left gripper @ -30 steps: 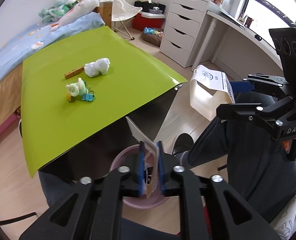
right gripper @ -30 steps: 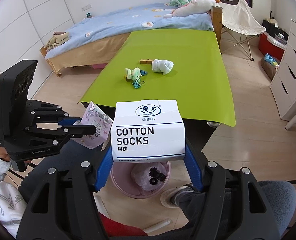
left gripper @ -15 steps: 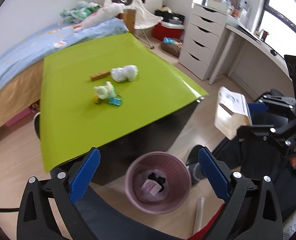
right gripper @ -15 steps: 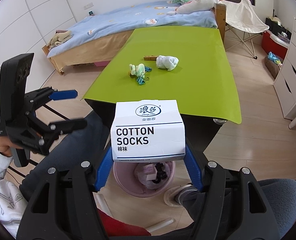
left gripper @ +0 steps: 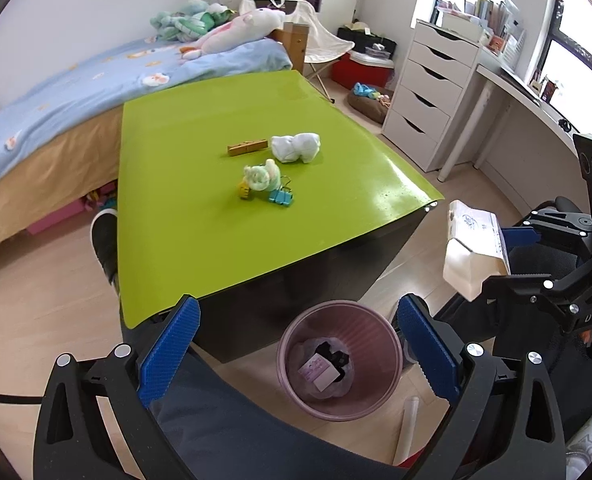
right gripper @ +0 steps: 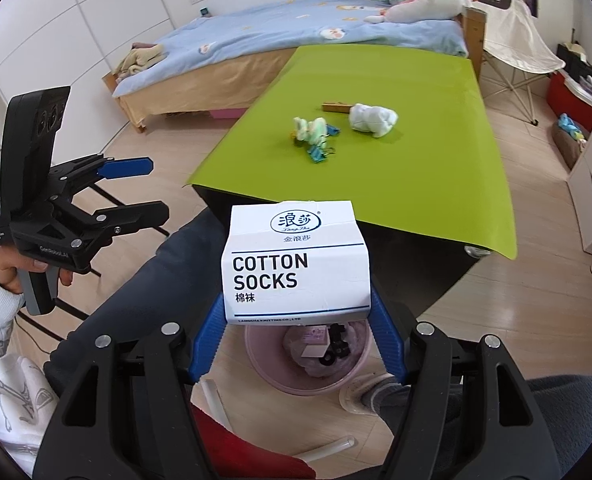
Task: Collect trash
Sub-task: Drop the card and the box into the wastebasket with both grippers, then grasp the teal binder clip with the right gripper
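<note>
My right gripper [right gripper: 297, 344] is shut on a white "COTTON SOCKS" box [right gripper: 296, 262] and holds it above the pink trash bin [right gripper: 272, 378]. The box also shows in the left wrist view [left gripper: 473, 248], right of the bin [left gripper: 337, 360]. My left gripper [left gripper: 296, 350] is open and empty over the bin's left side; a small paper card [left gripper: 317, 372] lies inside the bin. It shows at the left in the right wrist view [right gripper: 136, 188]. On the green table [left gripper: 176, 184] lie a white crumpled wad [left gripper: 296, 147], a green-white wad [left gripper: 260, 176], binder clips [left gripper: 282, 197] and a wooden clip [left gripper: 248, 146].
A bed [left gripper: 76, 88] stands behind the table. A white drawer unit [left gripper: 431, 92] and a desk [left gripper: 535, 96] are at the right. A folding chair [left gripper: 319, 48] and a red box [left gripper: 359, 72] stand at the back. My legs [left gripper: 256, 432] are next to the bin.
My left gripper was shut on a paper card over the bin; it has opened wide and the card now lies in the bin. The right gripper still holds the box.
</note>
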### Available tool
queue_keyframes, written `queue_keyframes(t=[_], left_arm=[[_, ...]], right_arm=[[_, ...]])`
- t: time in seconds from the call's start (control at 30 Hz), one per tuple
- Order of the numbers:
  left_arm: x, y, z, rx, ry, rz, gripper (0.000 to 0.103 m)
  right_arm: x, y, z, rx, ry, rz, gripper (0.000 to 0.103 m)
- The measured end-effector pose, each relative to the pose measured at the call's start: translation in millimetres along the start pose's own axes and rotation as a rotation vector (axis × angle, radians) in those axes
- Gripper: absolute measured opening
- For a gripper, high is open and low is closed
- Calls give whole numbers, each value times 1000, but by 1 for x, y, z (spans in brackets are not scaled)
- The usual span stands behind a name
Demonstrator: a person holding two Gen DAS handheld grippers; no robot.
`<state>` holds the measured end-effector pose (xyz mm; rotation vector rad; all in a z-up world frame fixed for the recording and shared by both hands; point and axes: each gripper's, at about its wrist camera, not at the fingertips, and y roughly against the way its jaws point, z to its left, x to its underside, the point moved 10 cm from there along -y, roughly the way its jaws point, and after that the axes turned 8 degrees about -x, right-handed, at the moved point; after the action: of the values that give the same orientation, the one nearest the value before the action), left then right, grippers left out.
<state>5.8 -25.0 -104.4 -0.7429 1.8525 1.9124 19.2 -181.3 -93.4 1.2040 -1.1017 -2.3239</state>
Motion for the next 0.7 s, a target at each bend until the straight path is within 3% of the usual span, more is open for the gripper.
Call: queue_keyframes(t=[0.07,0.7], left_arm=[[1,-1,1,-1,-1,3,95],[3,-8,-5,13,-16,25,95]], right_arm=[[0,-4,0,-5,0,5,91],[0,-5,-14,4,-63,0,98]])
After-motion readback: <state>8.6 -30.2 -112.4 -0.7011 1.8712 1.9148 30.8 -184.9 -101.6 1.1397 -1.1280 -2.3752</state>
